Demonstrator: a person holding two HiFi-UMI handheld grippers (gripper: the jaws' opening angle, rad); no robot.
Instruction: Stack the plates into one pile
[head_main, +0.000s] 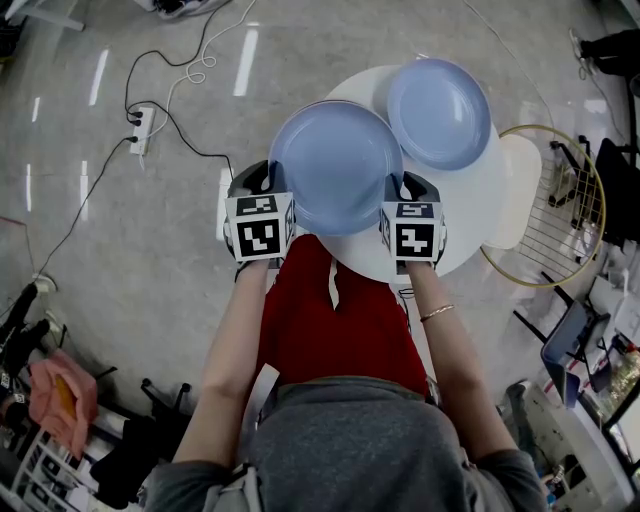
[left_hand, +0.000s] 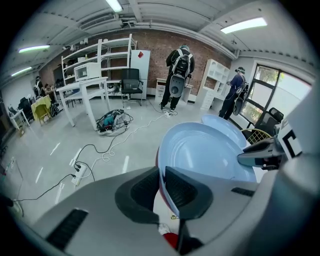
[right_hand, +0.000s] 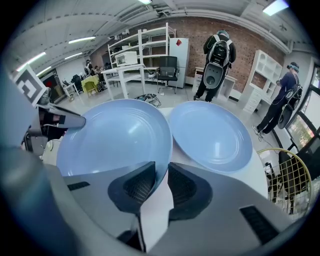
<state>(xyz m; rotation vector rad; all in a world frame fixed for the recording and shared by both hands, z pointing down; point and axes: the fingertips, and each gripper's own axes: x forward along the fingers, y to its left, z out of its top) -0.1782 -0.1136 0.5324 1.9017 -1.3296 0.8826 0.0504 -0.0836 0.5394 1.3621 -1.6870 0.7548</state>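
Seen from above, a blue plate is held over the near edge of a round white desk; the left gripper has its jaws closed on the left rim, the right gripper on the right rim; a second blue plate lies on the desk just beside it.

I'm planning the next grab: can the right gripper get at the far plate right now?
Probably not yet. The right gripper is closed on the rim of the near plate. The far plate lies bare just beyond, so once freed, the way looks clear.
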